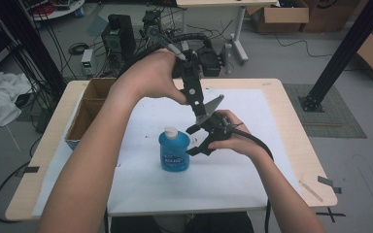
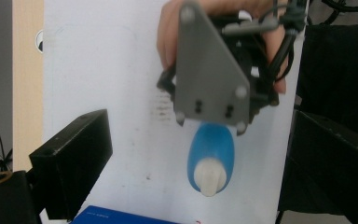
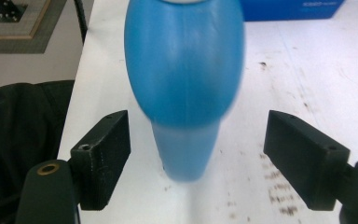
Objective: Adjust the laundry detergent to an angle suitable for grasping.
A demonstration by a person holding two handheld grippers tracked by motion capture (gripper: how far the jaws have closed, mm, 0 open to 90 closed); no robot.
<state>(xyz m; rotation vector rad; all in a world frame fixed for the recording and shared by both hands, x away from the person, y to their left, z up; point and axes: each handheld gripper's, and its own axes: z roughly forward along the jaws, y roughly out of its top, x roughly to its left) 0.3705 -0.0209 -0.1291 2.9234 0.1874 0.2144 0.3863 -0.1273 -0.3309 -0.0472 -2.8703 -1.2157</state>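
A blue bottle point(image 1: 175, 151) with a white cap stands upright on the white sheet point(image 1: 233, 179) in the middle of the table. My right gripper point(image 1: 194, 141) lies level just to its right, jaws open. In the right gripper view the bottle point(image 3: 184, 70) stands between the two pads point(image 3: 105, 154) with a gap on each side, so my right gripper point(image 3: 198, 123) holds nothing. My left gripper point(image 1: 196, 104) hangs above, pointing down. In the left gripper view its jaws stand wide apart and empty around my left gripper point(image 2: 200, 126), with the bottle point(image 2: 210, 156) and the right gripper's grey plate point(image 2: 209, 79) below.
An open cardboard box point(image 1: 90, 107) sits at the table's left side. A flat blue box point(image 2: 107, 217) lies on the sheet near the bottle, also at the top of the right gripper view as the blue box point(image 3: 289, 9). Dark cloth point(image 3: 23, 121) hangs by the table's near edge.
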